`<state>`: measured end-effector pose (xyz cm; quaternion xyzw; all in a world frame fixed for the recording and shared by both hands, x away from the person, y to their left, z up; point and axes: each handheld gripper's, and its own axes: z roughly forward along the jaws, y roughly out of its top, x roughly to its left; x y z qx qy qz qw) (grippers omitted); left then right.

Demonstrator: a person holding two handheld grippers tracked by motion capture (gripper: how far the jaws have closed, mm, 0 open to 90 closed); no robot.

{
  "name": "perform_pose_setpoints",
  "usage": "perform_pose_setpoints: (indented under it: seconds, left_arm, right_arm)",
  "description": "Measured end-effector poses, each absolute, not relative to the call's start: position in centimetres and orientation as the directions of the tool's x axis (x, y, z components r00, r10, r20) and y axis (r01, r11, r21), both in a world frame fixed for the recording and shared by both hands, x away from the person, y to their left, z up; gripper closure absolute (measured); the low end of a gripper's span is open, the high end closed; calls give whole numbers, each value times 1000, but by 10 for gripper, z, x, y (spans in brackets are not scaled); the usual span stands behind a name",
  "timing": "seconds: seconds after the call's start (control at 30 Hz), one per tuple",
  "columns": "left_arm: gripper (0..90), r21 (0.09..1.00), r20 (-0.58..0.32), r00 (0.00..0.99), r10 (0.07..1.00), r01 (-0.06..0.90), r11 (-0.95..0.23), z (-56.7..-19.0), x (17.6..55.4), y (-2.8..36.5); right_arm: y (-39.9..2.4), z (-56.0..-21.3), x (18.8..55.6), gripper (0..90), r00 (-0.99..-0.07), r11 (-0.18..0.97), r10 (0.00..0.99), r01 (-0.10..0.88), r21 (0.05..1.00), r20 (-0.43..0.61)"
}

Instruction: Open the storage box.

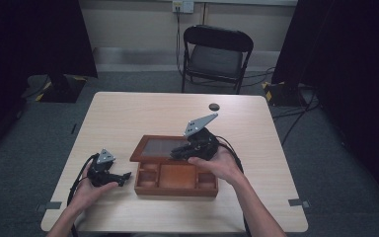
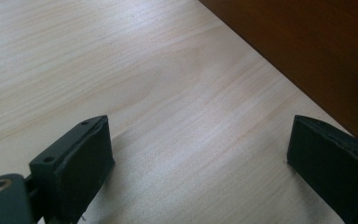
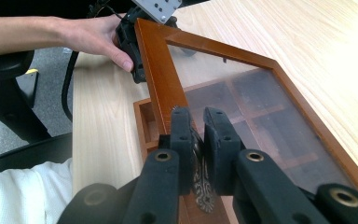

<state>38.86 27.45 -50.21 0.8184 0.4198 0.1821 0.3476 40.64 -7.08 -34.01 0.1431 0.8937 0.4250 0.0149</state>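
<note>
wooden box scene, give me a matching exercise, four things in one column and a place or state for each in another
Things:
1. left gripper
2. right gripper
3. glass lid
4. folding chair

States or places:
A. beyond the table's far edge
B. partly raised above the wooden box
C. open, on the table beside the box
D. shut on the lid's front edge

Pairs: 1-C, 2-D, 3-B, 4-A
</note>
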Motion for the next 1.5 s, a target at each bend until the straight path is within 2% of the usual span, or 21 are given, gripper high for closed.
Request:
perform_pose_setpoints:
  seconds: [1.5]
  left_arm:
    - [59,722,6,581,814,561,-406,-502,389,275]
  right_arm:
    - [-70,-315,430,835,-958,603,267,249,758,103]
